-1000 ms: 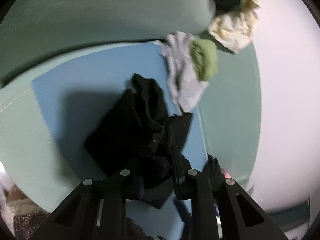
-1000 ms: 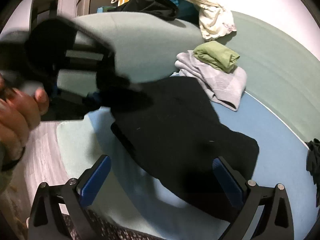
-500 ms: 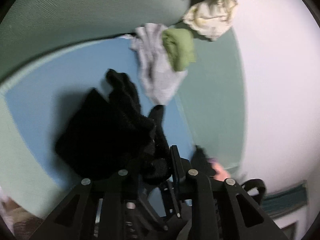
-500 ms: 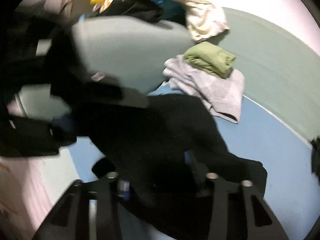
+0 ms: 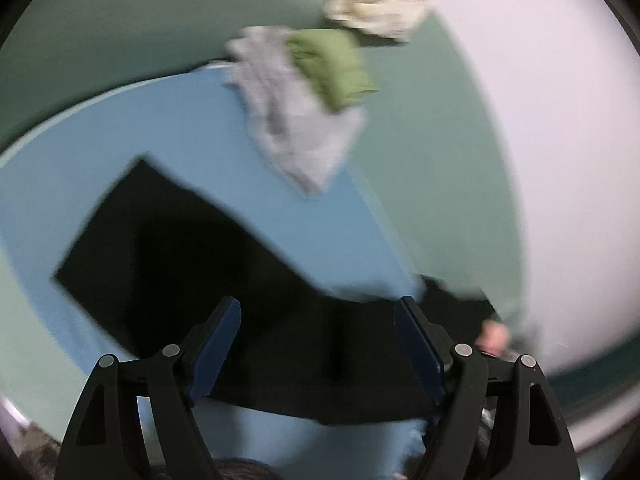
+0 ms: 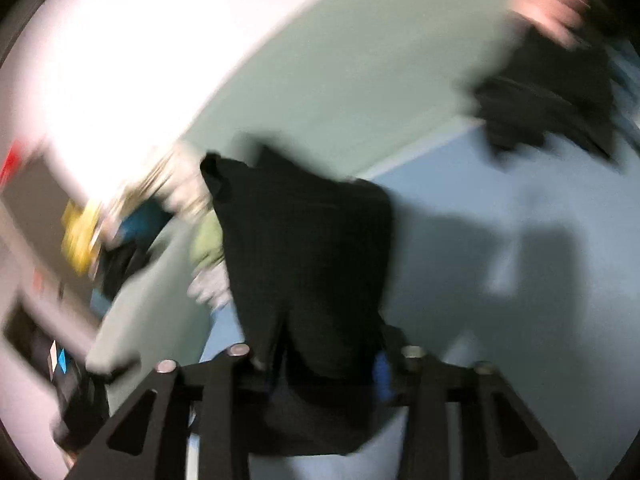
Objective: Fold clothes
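Left gripper (image 5: 316, 344) spread wide over black garment (image 5: 208, 256) on the blue mat (image 5: 120, 128), right gripper (image 6: 320, 360) clamped on it; one-sided hold could bunch or drag the fold.

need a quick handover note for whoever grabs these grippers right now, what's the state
Left gripper: open, empty, hovering over the black garment on the blue mat.
Right gripper: shut on the black garment, lifting part of it above the mat; view heavily blurred.
Done: folded green cloth sits on the grey garment at the mat's far edge.
Left: finish folding the black one; a heap of unfolded clothes waits beyond.
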`<action>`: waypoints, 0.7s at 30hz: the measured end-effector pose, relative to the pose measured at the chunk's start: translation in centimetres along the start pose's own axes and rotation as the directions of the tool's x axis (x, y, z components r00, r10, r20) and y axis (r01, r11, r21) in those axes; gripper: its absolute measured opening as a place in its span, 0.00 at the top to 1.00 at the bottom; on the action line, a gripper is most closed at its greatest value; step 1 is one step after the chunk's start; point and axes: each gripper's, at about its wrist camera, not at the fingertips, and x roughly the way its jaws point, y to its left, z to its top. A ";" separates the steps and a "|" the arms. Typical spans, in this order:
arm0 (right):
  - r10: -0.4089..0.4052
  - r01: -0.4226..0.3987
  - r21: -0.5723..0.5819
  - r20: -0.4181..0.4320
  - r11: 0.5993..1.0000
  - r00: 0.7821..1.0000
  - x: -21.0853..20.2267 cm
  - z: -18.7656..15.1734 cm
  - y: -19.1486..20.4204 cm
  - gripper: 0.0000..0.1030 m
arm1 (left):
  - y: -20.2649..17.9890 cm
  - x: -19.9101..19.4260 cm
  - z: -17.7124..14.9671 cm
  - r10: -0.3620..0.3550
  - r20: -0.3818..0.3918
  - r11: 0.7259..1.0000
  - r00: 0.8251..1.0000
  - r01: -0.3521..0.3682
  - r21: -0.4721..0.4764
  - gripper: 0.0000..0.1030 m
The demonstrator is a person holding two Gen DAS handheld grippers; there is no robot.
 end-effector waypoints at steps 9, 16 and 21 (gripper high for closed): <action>-0.141 0.143 0.285 -0.029 0.948 0.990 -2.6 -1.4 -9.6 0.21 | 11.1 -1.1 -0.5 0.065 0.087 0.932 0.994 -0.030 -0.361 0.24; 0.046 -0.072 -0.126 -0.197 0.989 0.979 4.1 -1.8 2.6 0.32 | 9.0 1.2 -0.3 0.112 0.075 0.936 0.991 -0.080 -0.343 0.24; 0.044 -0.154 -0.289 -0.353 0.945 0.935 11.4 -5.5 10.5 0.43 | 9.5 1.3 -0.3 0.141 0.122 0.923 0.982 -0.086 -0.376 0.49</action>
